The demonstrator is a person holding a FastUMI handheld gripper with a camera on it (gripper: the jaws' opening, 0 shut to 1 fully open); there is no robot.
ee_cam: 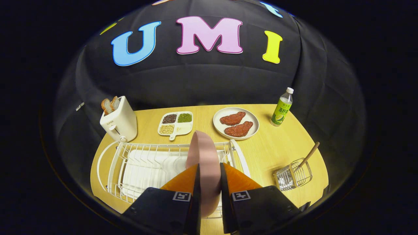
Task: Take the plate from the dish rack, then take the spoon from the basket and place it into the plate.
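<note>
- Gripper (209,169), lower centre — fingers clamped on pink plate (204,153) held edge-on, so it lifts clear of dish rack (114,163) slots.
- Spoon (308,156) waits upright in basket (294,178), lower right.

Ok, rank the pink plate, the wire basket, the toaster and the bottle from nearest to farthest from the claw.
1. Pink plate: on edge between the claw's fingers, over the dish rack.
2. Wire basket: right of the fingers.
3. Toaster: beyond the rack, left.
4. Bottle: far right.

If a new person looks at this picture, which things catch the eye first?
First, the pink plate standing on edge, clamped between the gripper fingers above the white dish rack. Beyond the rack lies a white plate with two red meat pieces, with a toaster off to its side.
</note>
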